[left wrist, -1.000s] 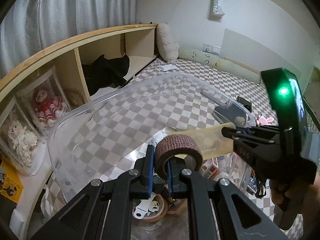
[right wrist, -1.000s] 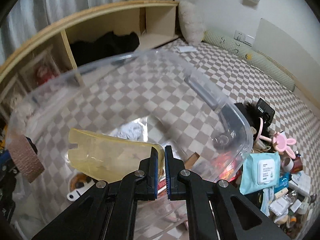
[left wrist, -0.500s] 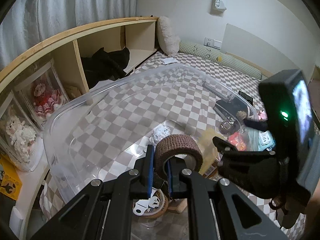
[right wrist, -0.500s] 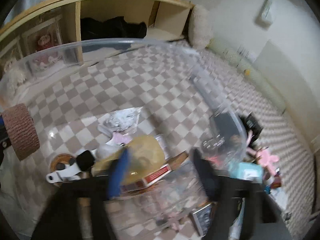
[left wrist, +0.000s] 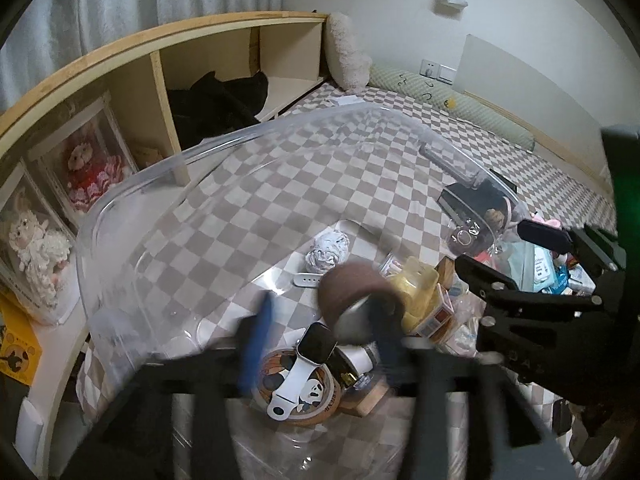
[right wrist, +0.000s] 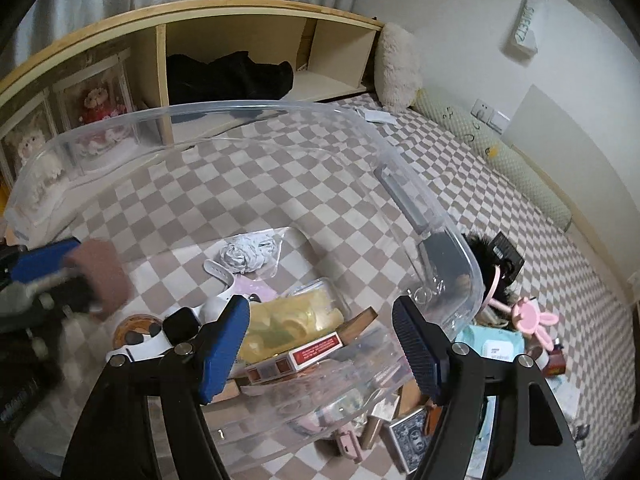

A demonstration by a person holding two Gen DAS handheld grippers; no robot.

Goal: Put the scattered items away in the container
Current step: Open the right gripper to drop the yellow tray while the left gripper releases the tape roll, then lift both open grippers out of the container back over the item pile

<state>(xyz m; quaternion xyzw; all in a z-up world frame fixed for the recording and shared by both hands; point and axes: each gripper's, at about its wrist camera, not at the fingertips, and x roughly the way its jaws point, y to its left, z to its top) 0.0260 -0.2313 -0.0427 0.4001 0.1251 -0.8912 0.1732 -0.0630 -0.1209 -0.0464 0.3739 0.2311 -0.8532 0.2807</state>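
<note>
As my left gripper [left wrist: 320, 320] was spreading to drop the roll [left wrist: 352, 288] into the bin [right wrist: 436, 216], my right gripper [right wrist: 320, 344] gaped empty; next, the clutter [right wrist: 500, 344] at three o'clock.

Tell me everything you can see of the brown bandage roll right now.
The brown bandage roll is a fuzzy, woven-looking ring with a hollow core, blurred in both views. It sits over the clear container, between the left gripper jaws, which have just been opening. Whether a pad touches it, I cannot tell.
</note>
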